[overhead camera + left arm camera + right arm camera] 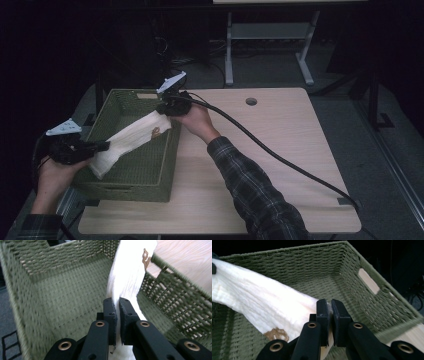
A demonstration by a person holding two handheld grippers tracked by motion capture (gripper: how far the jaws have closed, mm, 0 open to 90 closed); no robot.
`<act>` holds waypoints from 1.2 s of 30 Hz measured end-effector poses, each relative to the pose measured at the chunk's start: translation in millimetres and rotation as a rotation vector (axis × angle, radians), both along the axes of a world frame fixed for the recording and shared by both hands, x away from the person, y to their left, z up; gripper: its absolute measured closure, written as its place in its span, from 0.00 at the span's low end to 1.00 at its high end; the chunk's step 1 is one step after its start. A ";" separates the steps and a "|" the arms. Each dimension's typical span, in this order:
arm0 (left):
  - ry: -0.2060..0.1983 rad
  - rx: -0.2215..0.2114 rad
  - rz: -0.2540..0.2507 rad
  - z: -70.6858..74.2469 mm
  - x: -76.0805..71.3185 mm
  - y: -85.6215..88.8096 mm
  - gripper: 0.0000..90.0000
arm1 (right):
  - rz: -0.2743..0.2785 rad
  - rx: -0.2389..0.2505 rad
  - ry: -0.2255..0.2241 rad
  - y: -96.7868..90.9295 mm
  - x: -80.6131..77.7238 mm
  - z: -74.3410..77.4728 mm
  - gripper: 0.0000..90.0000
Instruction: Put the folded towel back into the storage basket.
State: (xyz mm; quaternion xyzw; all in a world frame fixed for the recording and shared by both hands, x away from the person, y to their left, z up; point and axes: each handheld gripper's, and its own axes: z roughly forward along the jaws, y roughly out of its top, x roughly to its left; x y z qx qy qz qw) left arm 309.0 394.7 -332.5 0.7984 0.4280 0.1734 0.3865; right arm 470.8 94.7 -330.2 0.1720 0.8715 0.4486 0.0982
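Two claws had hold of one white cloth point(131, 142), one at each end, and it hung stretched above the green woven basket point(131, 186) at the left of the worktop point(280, 150). The left claw point(102, 146) was pinched tight on the near end, the right claw point(167, 111) clamped on the far end by the basket's right wall. Both grips took only a thin edge of fabric, so a tug from either hand could have pulled an end free and dropped the cloth in a crumpled heap. Risky too was that right wall: the far end with its brown mark point(156, 132) sat just over the rim, and lowering there might have draped the cloth across the edge instead of inside. The light basket, near the worktop's left edge, could also have been nudged by a claw coming down.
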 end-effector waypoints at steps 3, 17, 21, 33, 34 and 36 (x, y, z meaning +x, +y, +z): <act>0.012 0.007 0.004 -5.9 -0.2 4.6 0.94 | 0.007 -0.015 0.011 9.3 1.6 -6.9 0.94; 0.022 0.030 0.059 -23.1 8.6 10.8 0.75 | 0.012 -0.037 0.024 18.6 4.9 -21.5 0.94; 0.004 0.022 0.059 -20.4 7.5 9.0 0.69 | 0.009 -0.052 0.029 21.1 6.4 -28.2 0.94; -0.014 -0.013 0.044 -18.1 8.7 0.6 0.57 | -0.027 -0.023 0.039 20.9 18.1 -33.6 0.86; -0.014 -0.013 0.045 -17.9 8.7 0.6 0.57 | -0.033 -0.018 0.024 20.6 18.3 -34.0 0.77; -0.014 -0.011 0.044 -17.4 8.5 1.0 0.57 | -0.055 -0.010 0.023 20.5 17.5 -32.4 0.67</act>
